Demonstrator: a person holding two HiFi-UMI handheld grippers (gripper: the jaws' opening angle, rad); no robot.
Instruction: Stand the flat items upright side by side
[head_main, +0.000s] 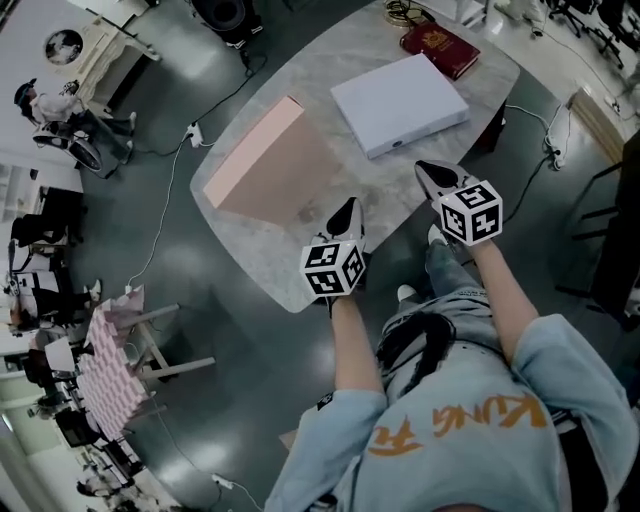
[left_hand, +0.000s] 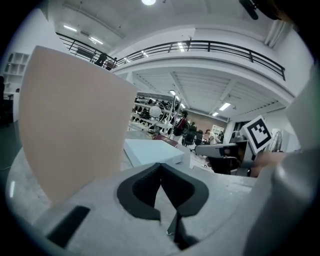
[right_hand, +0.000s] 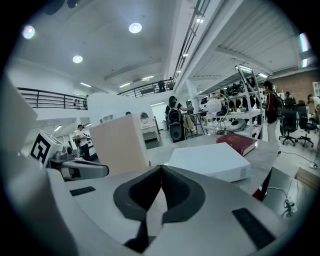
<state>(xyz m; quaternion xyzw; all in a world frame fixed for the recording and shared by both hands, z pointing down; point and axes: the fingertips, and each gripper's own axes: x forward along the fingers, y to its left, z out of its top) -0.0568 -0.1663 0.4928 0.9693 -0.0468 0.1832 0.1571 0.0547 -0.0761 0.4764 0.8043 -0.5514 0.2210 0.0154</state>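
Pink board (head_main: 262, 160) upright just beyond left hand-held gripper (head_main: 349, 209)

pink board (head_main: 265, 165), white box (head_main: 398, 103), dark red book (head_main: 440, 48).

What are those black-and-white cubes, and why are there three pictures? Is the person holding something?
A person holds a pair of tongs in each hand. The cubes are just part of the tongs. The head view comes from a camera on the person's head, looking down. The other two pictures come from little cameras riding on the left tongs and the right tongs, looking along their tips. On the grey table a pink box stands upright, a white box lies flat, and a red book lies flat behind it. Both tongs are shut and hold nothing.
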